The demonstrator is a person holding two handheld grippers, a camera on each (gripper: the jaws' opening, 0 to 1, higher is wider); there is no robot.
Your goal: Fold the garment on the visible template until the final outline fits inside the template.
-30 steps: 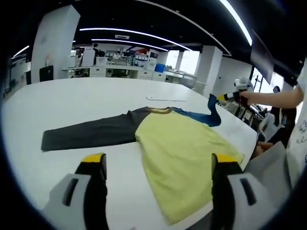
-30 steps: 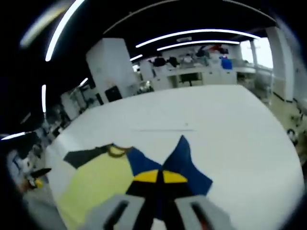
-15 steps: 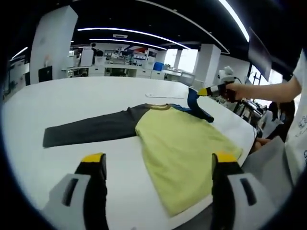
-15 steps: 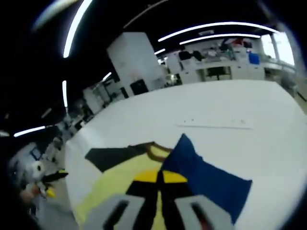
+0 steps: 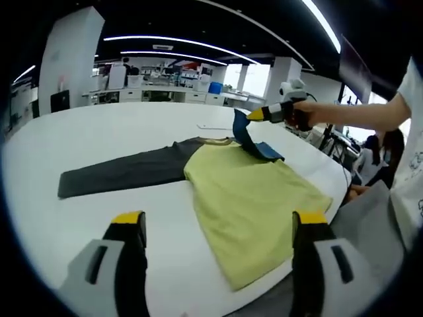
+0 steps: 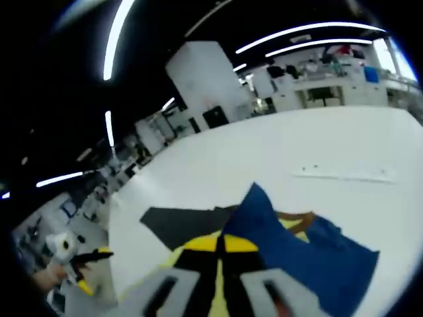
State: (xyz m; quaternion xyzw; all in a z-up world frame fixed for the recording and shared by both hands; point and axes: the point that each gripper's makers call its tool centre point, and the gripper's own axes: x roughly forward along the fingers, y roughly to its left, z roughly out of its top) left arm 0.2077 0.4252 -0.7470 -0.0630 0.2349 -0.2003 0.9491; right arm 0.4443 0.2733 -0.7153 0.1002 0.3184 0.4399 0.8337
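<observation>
**Soft raglan shirt, one sleeve lifted for the fold**

The long-sleeved shirt with a pale yellow body [image 5: 254,208], one dark grey sleeve and one blue sleeve, lies flat on the broad white table [image 5: 99,139], its hem near the table's near edge. The dark grey sleeve [image 5: 122,173] stretches straight out, flat and unfolded. The blue sleeve [image 5: 254,140] is raised off the cloth and bends over the shoulder, near the brown-trimmed collar [image 6: 299,220].

The fabric looks thin and limp: the lifted sleeve drapes and creases at once, so it should weigh next to nothing, hold no shape of its own, and slide easily over the smooth table. Judging from that, the best holds are at cuffs, hem corners and shoulder seams, pinched through the full layer; a grip mid-panel would probably just bunch the cloth.

The right gripper [image 5: 259,115], yellow-tipped, is clenched on the blue sleeve's end, its jaws pressed together with the cloth rising between them in the right gripper view. The left gripper [image 5: 218,228] hovers above the near table edge, jaws spread wide, holding nothing.

A thin pale strip [image 6: 344,174] lies on the table beyond the shirt. I cannot make out a template outline.
</observation>
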